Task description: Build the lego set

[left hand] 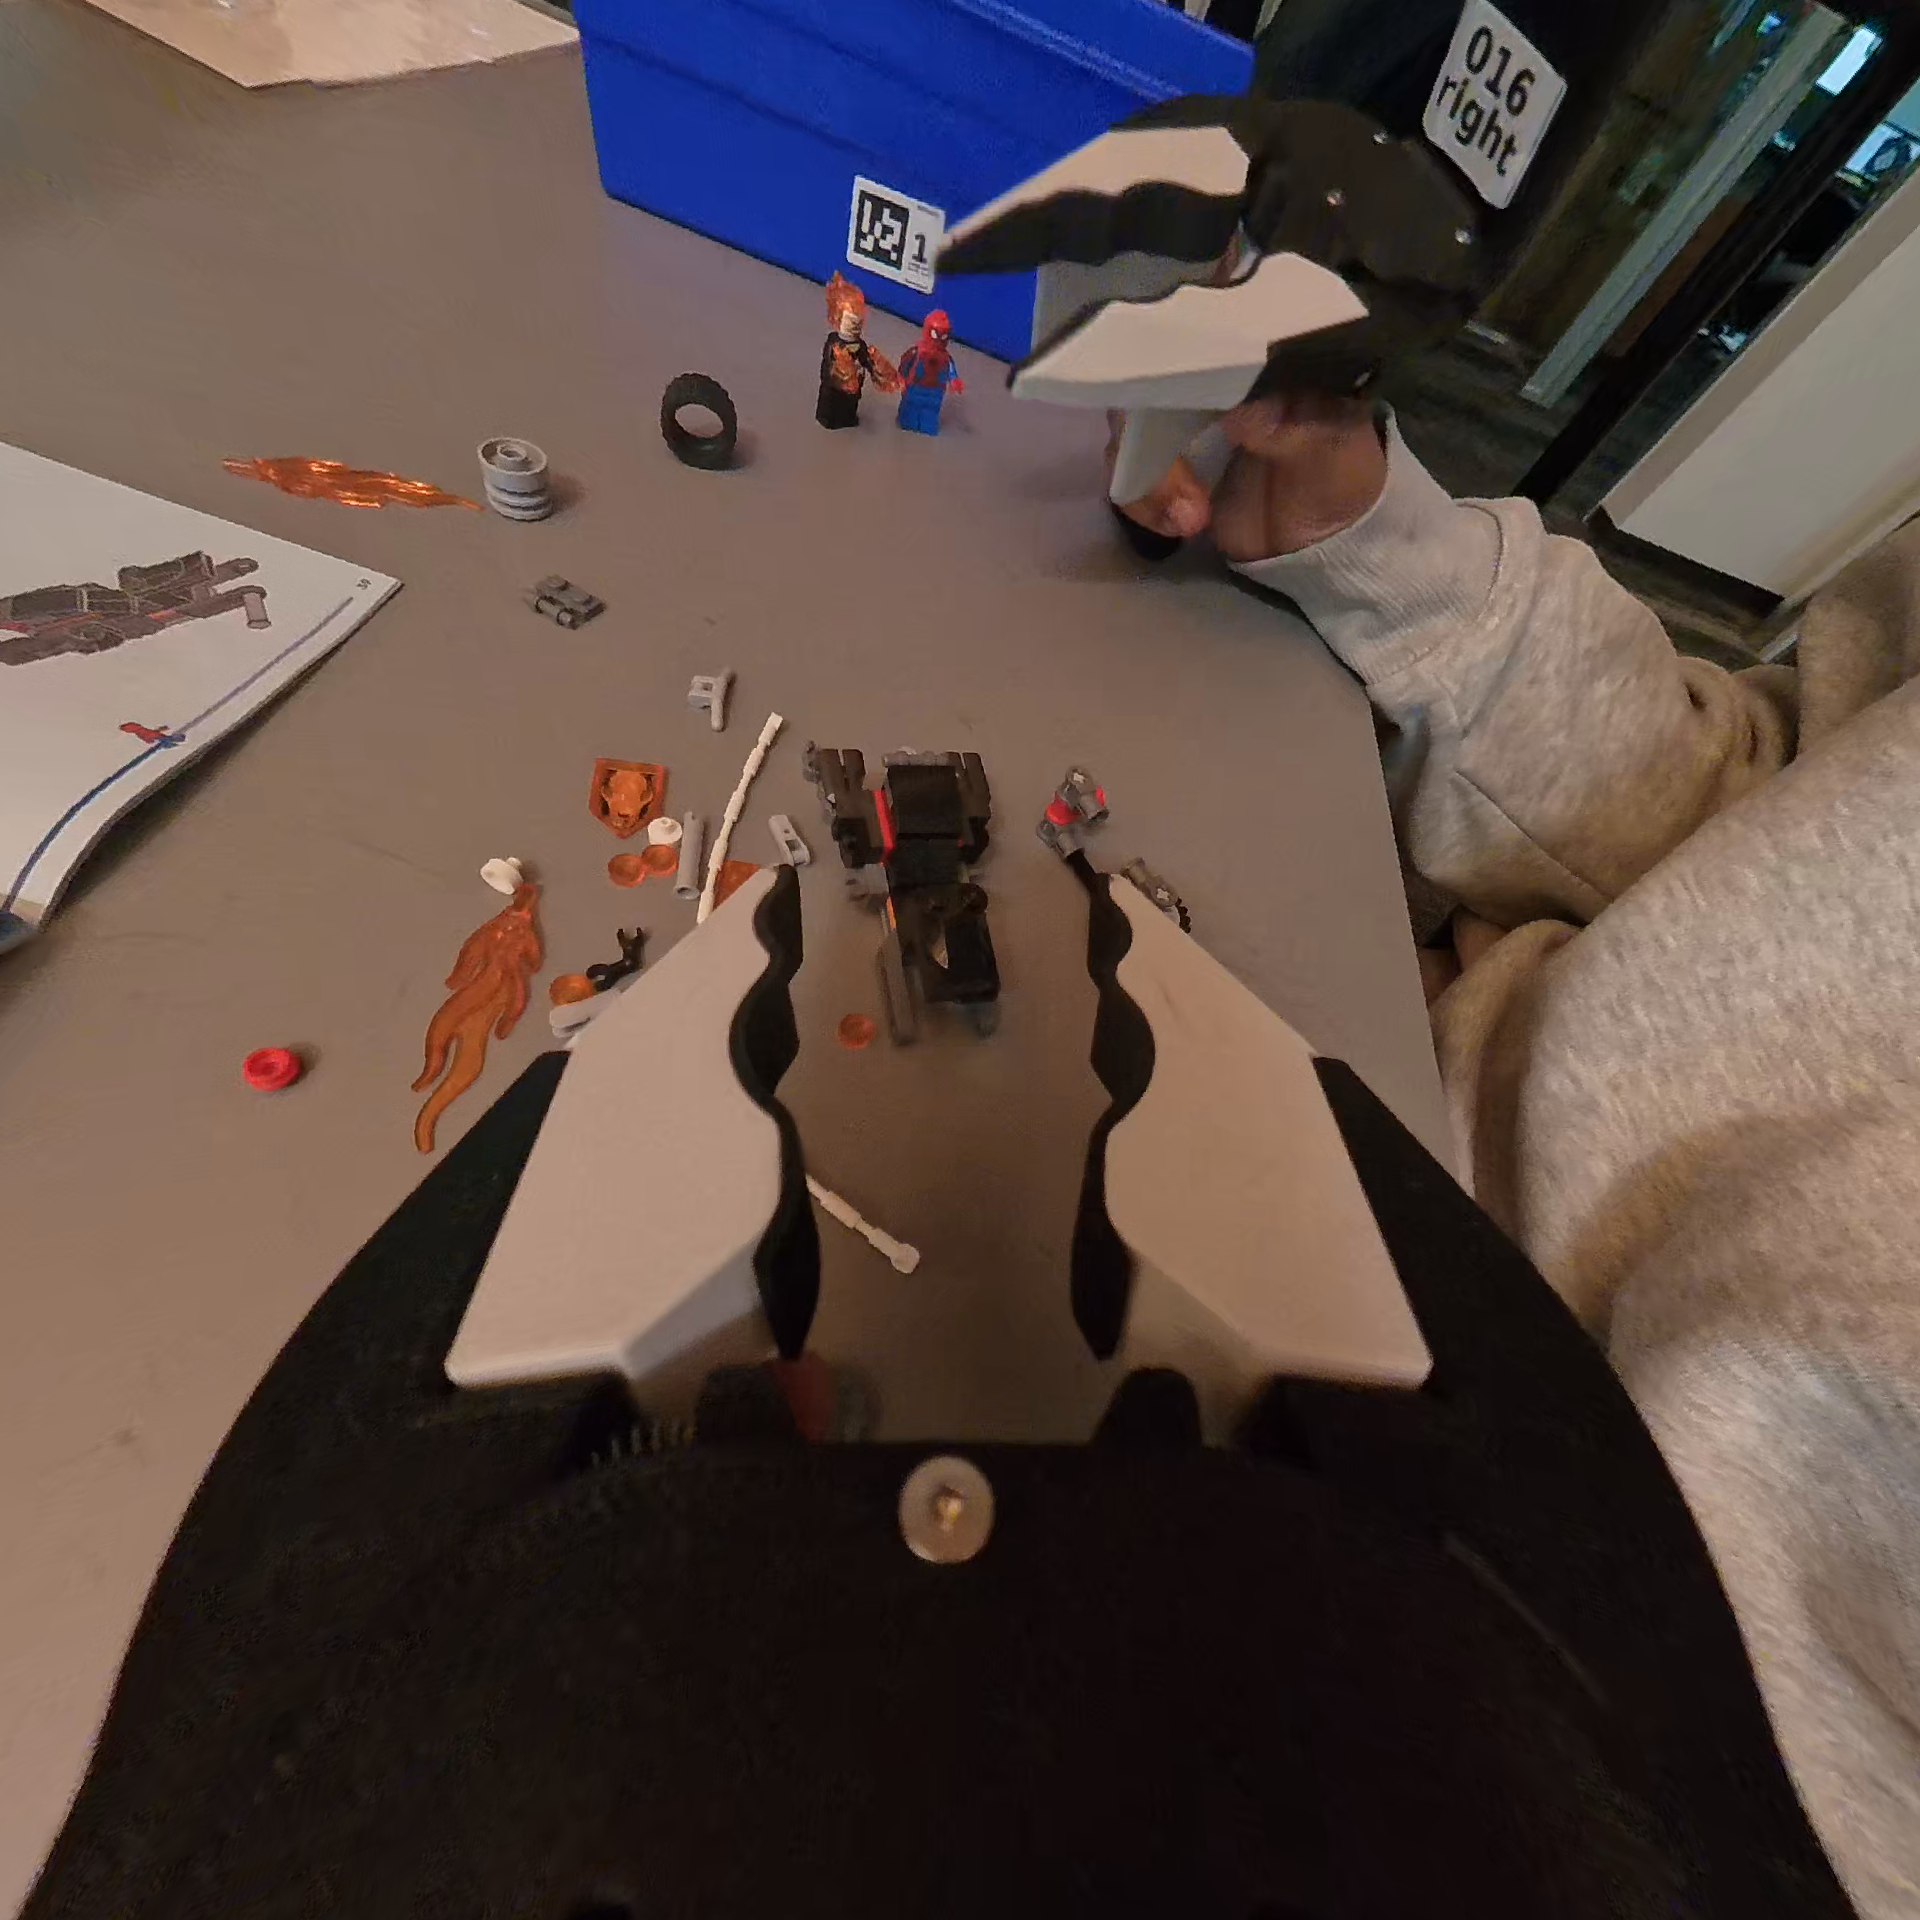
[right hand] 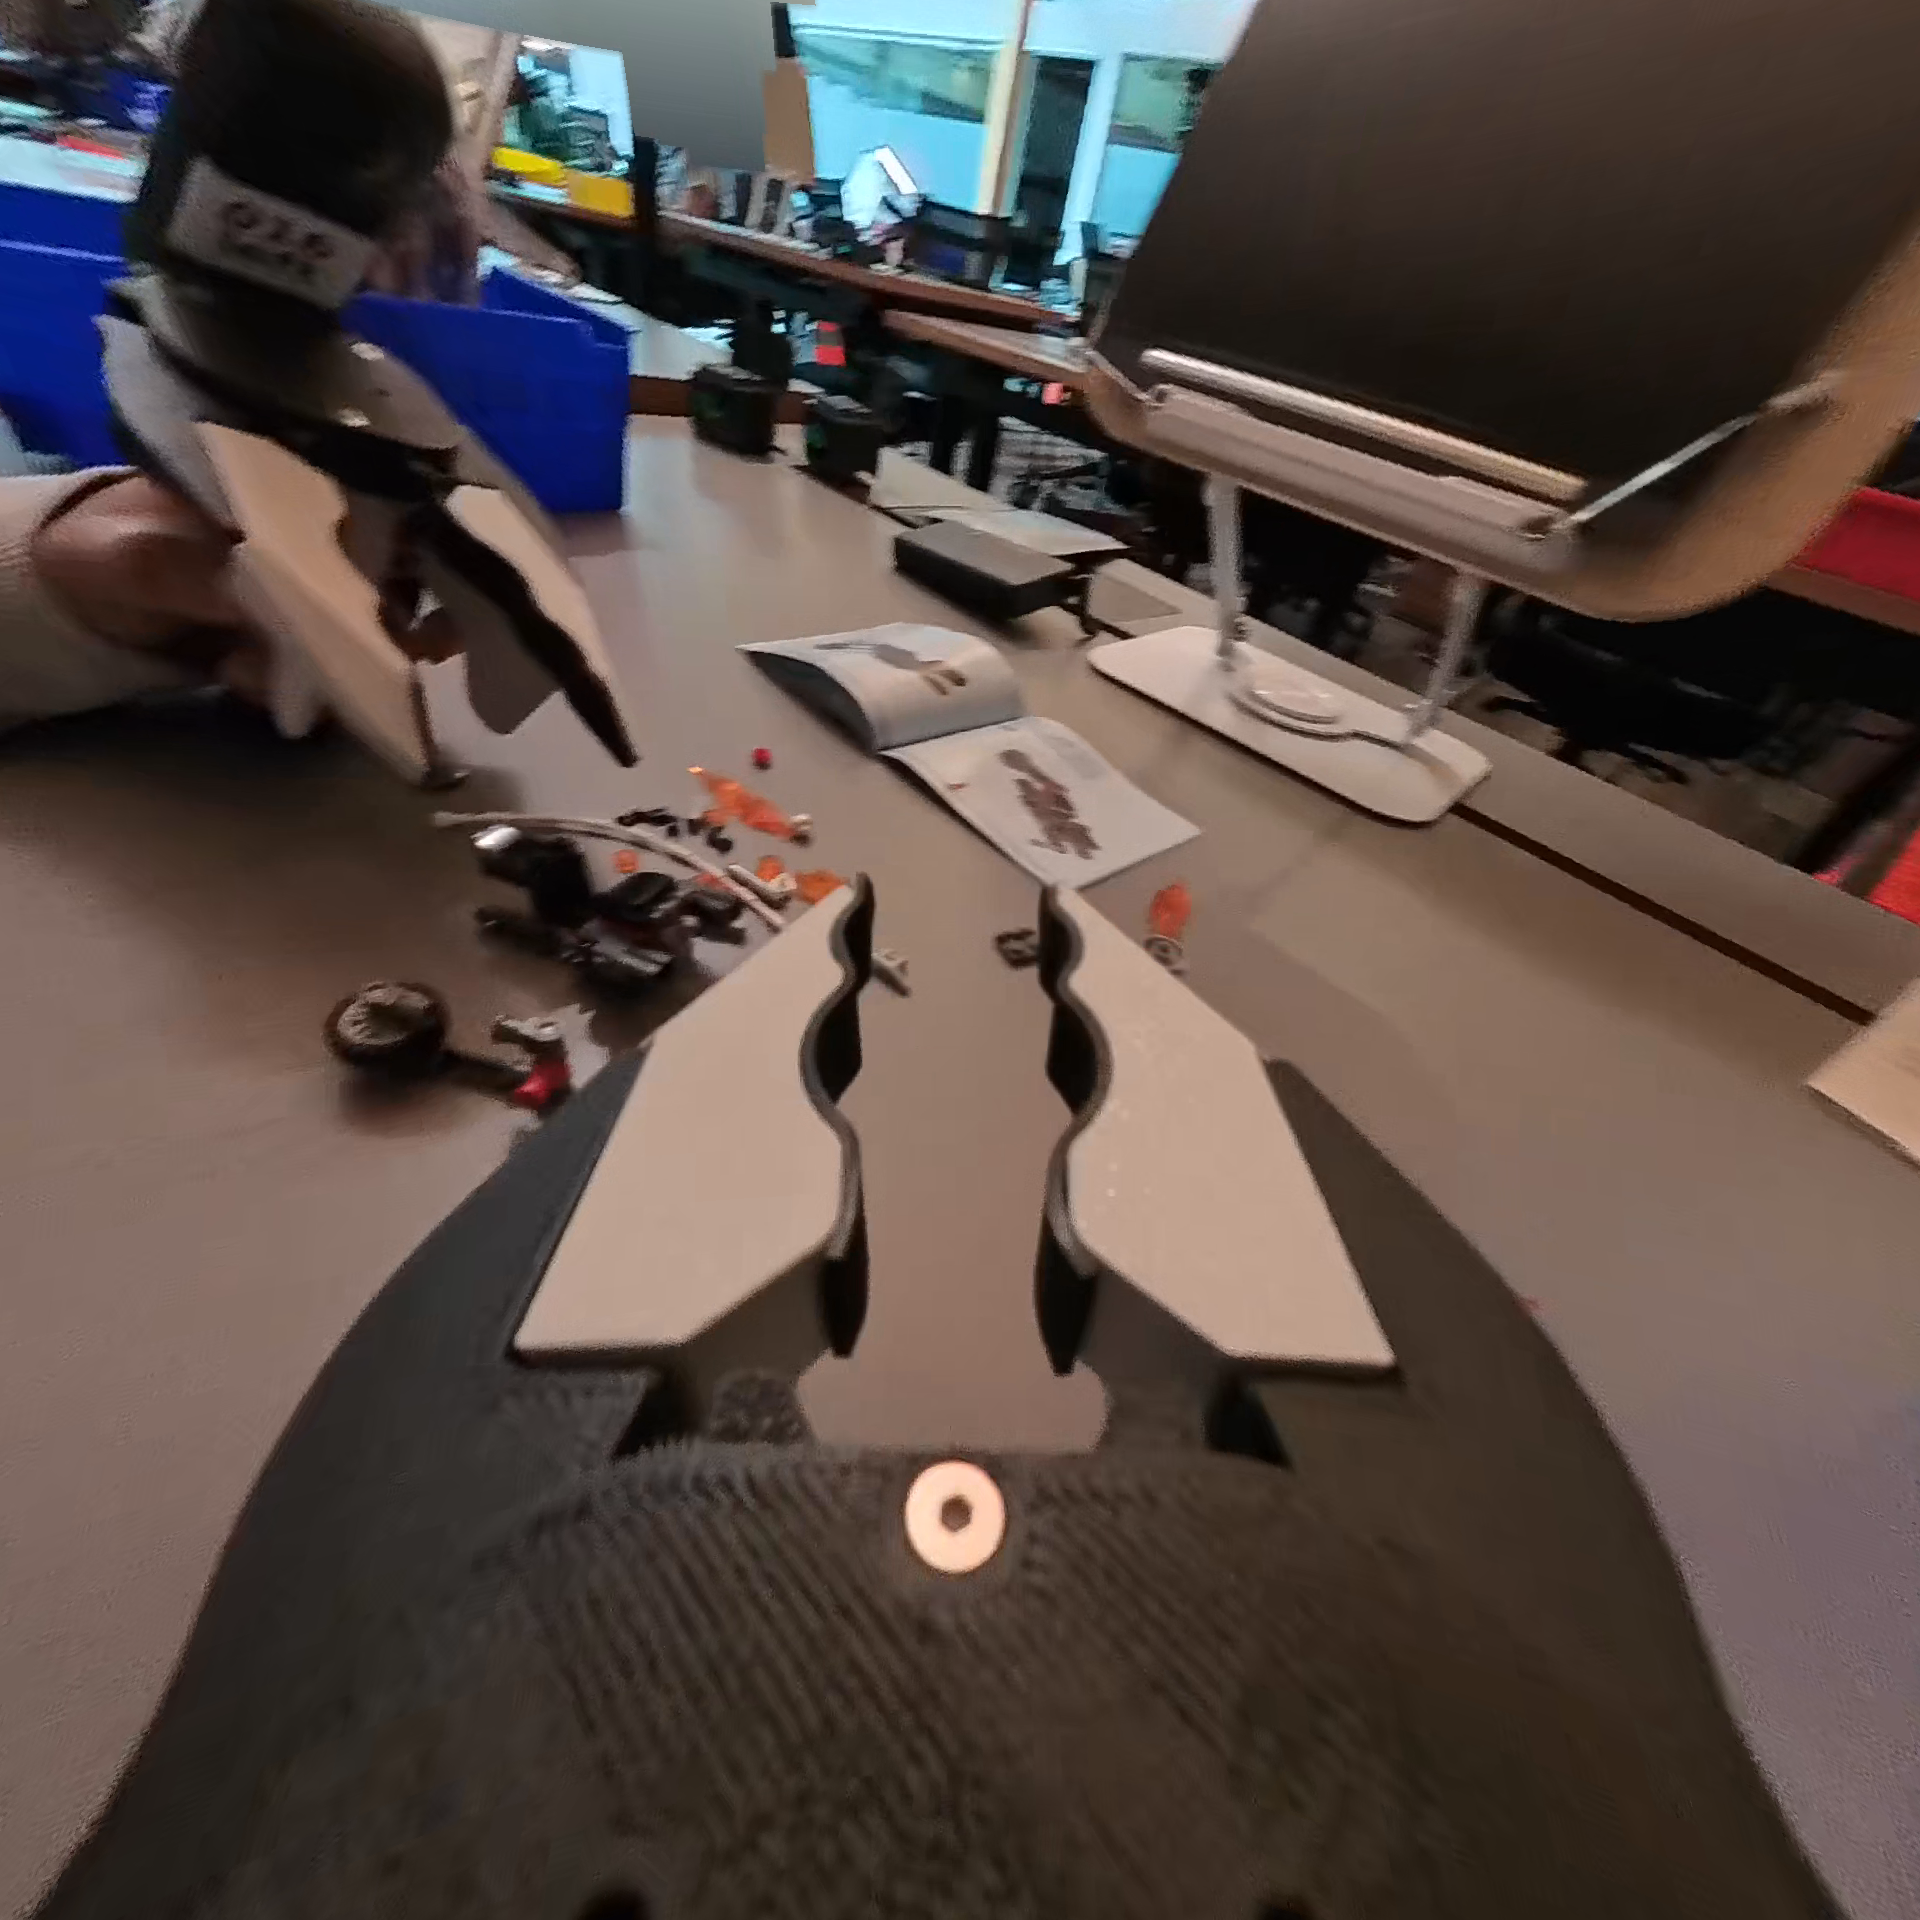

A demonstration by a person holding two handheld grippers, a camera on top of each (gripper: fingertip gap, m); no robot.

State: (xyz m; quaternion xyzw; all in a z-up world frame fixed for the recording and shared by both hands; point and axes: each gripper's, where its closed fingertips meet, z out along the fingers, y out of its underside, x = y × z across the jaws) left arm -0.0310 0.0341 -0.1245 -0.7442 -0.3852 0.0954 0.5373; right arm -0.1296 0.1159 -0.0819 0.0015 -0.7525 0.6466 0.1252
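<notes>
A part-built black and red lego motorbike (left hand: 925, 883) lies on the grey table (left hand: 312, 260). My left gripper (left hand: 940, 894) is open and empty, its fingertips on either side of the bike, just above it. My right gripper (left hand: 982, 317) is open and empty, held above the table to the far right, near two standing minifigures (left hand: 883, 364). In the right wrist view my right gripper (right hand: 954, 904) is open over bare table. The bike (right hand: 582, 904) and the left gripper (right hand: 530, 764) show to its left.
Loose parts lie around: a black tyre (left hand: 698, 421), a grey hub (left hand: 512, 478), orange flames (left hand: 483, 997), a white chain (left hand: 738, 821), a red stud (left hand: 272, 1067). An open instruction booklet (left hand: 135, 644) lies left, a blue bin (left hand: 831, 125) behind. A raised laptop stand (right hand: 1299, 717) stands opposite. About 6 centimetres separates my left fingertips from the white chain (left hand: 738, 821).
</notes>
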